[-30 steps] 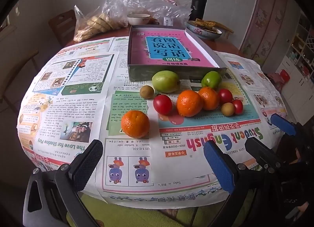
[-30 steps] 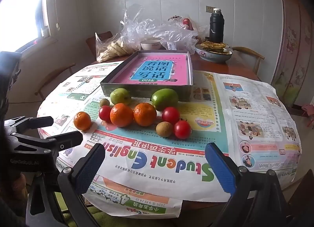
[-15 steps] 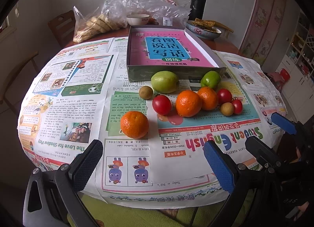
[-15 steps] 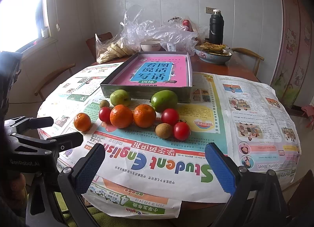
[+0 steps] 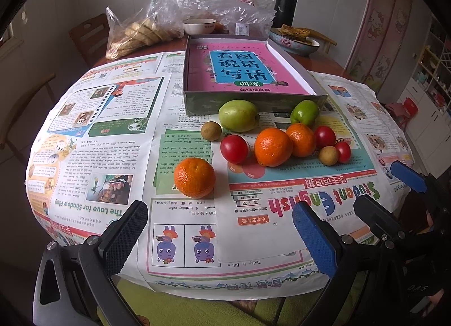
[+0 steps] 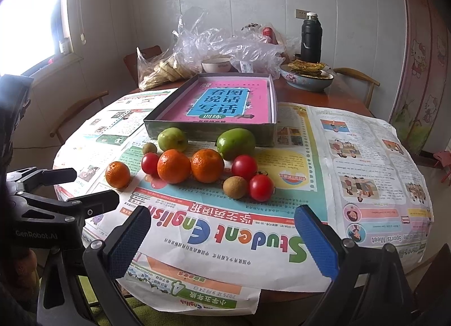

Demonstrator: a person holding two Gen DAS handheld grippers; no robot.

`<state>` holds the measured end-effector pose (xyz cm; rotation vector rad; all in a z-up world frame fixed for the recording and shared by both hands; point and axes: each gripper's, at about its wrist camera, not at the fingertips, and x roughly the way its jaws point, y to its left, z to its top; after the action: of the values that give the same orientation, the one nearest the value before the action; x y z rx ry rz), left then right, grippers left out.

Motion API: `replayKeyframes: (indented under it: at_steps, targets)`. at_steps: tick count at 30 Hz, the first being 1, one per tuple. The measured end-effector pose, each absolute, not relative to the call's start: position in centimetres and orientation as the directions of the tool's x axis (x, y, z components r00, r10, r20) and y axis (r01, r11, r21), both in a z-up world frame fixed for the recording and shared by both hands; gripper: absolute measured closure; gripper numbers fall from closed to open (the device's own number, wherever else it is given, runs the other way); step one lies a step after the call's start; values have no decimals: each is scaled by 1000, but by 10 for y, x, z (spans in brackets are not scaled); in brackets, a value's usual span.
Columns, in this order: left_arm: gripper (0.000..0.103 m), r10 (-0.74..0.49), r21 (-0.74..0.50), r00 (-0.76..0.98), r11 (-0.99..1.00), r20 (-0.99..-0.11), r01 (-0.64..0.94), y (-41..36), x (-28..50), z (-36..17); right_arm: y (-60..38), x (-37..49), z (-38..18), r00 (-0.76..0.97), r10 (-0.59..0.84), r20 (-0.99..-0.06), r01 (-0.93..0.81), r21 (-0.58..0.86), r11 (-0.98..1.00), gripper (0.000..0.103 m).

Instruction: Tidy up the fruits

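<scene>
Fruit lies on a newspaper-covered round table in front of a shallow grey box (image 5: pixel 253 102) (image 6: pixel 210 130) lined with a pink book cover. One orange (image 5: pixel 194 177) (image 6: pixel 117 174) sits apart at the left. Two more oranges (image 5: pixel 272 146) (image 6: pixel 174 166), three red tomatoes (image 5: pixel 234 148) (image 6: pixel 261 188), two green fruits (image 5: pixel 238 115) (image 6: pixel 236 143) and two small brown fruits (image 5: pixel 211 130) (image 6: pixel 235 187) cluster nearer the box. My left gripper (image 5: pixel 220 237) is open and empty at the near table edge. My right gripper (image 6: pixel 221 241) is open and empty too, also short of the fruit.
Behind the box stand clear plastic bags (image 5: pixel 197 7), a white bowl (image 5: pixel 198 25), a black flask (image 5: pixel 286 2) and a dish of food (image 5: pixel 294 40). Wooden chairs (image 6: pixel 358 83) ring the table. Each gripper shows in the other's view (image 5: pixel 394 199) (image 6: pixel 56 193).
Almost nothing has changed; the left view has drifted very slightly. Both grippers stay open and the fruit has not moved.
</scene>
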<state>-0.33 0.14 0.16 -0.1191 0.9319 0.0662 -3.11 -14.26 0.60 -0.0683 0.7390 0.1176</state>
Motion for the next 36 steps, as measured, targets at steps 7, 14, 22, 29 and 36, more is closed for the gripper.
replayKeyframes:
  at_steps: [7,14,22,29,36]
  targets:
    - [1,6,-73,594,991,-804,-108,1,-3,1,-144,-30,6,730,85,-678,-131,-18,991,0]
    - [1,7,-72,594,991,-805,-109,0,-3,1,-145,-31,5,730,81,-679,-127,-18,992,0]
    - [1,11,-67,594,992,-805,-111,-1,-4,-2,-145,-31,5,726,81,-683,-130,-21,991,0]
    - [1,15,-68,589,991,-808,-119,0,-2,-1,-144,-29,5,723,81,-686,-133,-23,991,0]
    - [1,35,-65,580,986,-814,-151,9,1,-3,-147,-22,6,725,69,-686,-129,-37,991,0]
